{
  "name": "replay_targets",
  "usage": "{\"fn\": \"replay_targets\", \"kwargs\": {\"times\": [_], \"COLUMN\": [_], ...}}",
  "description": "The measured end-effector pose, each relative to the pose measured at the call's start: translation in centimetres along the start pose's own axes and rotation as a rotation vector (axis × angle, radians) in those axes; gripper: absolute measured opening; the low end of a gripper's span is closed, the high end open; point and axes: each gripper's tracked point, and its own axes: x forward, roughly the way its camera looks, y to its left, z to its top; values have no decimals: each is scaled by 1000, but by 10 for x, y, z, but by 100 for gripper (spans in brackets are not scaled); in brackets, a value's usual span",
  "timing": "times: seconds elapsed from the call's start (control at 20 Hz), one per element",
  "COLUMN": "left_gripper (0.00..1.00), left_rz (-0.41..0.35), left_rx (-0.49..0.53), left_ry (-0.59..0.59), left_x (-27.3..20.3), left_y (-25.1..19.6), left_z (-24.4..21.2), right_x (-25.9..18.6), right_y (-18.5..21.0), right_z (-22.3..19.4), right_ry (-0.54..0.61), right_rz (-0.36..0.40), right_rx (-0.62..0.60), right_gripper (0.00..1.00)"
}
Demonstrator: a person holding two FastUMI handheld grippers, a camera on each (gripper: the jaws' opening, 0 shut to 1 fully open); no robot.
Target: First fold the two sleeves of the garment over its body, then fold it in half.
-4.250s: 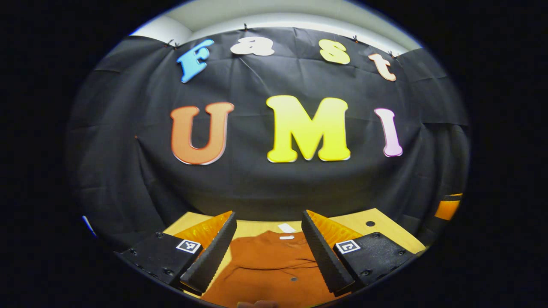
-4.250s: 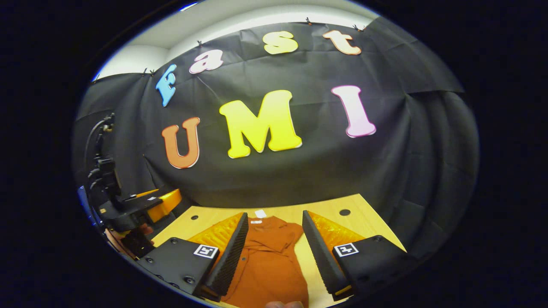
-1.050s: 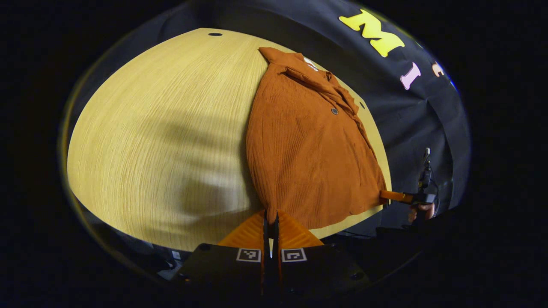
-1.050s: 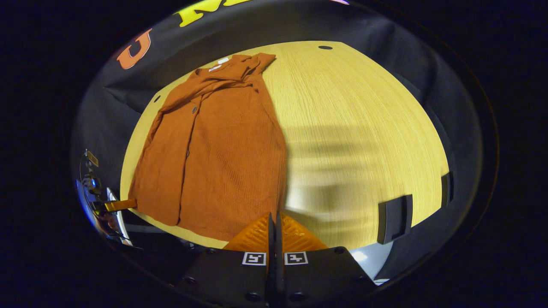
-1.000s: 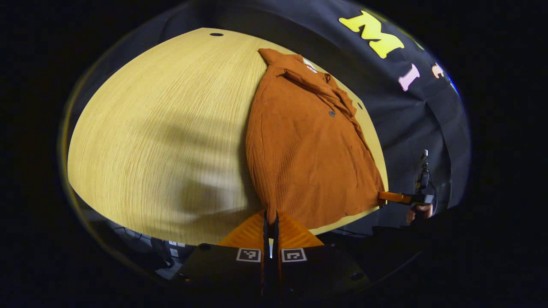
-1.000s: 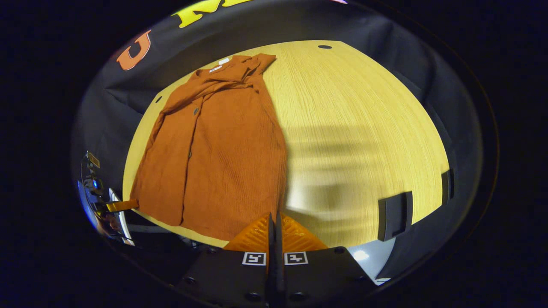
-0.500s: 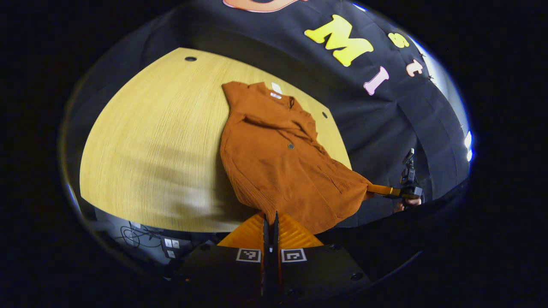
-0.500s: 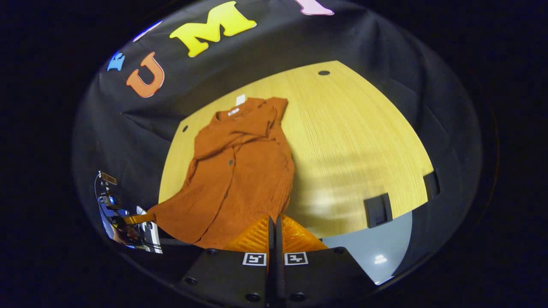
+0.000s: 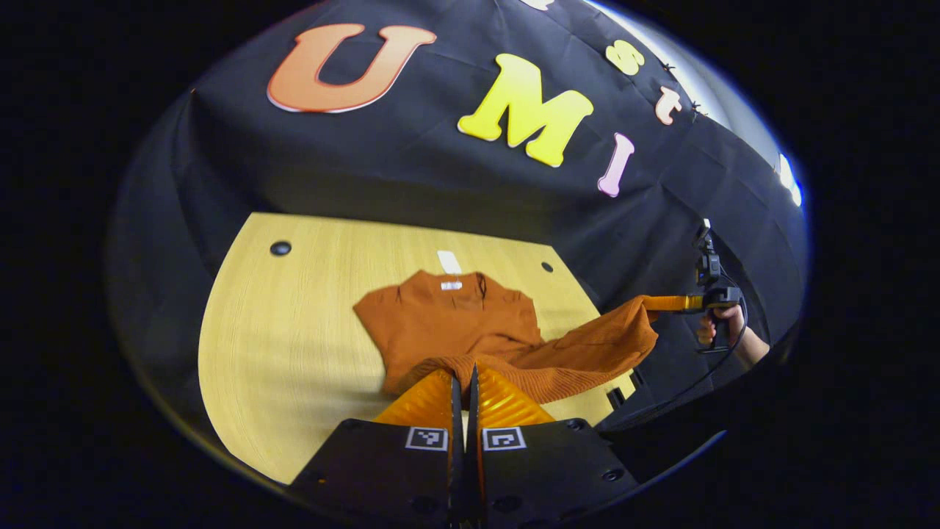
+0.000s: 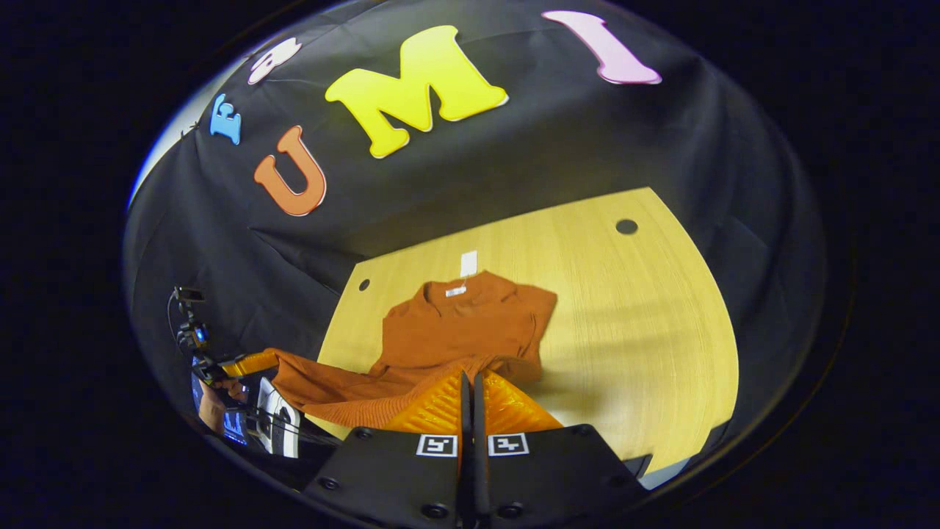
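Left gripper (image 9: 463,382): you are clamping its two fingers together on one corner of the shirt's (image 9: 470,323) ribbed bottom hem.
Right gripper (image 10: 471,386): you are pinching the other hem corner, fingers closed on the cloth; in the left gripper view it (image 9: 650,303) is showing farther off, with your hand (image 9: 716,323) around its handle.
Shirt: its collar end is lying flat on the desk (image 9: 294,345) near the wall, while the hem is hanging raised and stretched between your two grippers.
Sleeves: they are lying folded in over the body, as far as the pictures show; no sleeve is sticking out sideways.
Progress: judging from this, you are doing the fold in half; the hem is not yet lying on the collar end.
Pose: you are holding both grippers level, well apart, above the desk's near edge, pointing toward the collar.
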Motion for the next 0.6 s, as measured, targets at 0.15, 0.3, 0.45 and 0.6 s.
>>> {"fn": "replay_targets", "kwargs": {"times": [0.15, 0.3, 0.45, 0.6], "left_gripper": [3, 3, 3, 3], "left_rz": [-5, 13, 107, 155], "left_rx": [-7, -79, -130, -277], "left_ry": [-22, -7, 89, 204], "left_x": [49, 109, 180, 241], "left_y": [19, 61, 132, 181], "left_z": [49, 82, 62, 18], "right_x": [44, 112, 199, 277], "right_y": [5, -20, -57, -95], "right_z": [50, 87, 104, 91], "right_ry": [-6, 6, 48, 123], "right_rz": [28, 36, 54, 52], "right_rx": [-30, 9, 146, 260], "right_gripper": [1, 1, 1, 1]}}
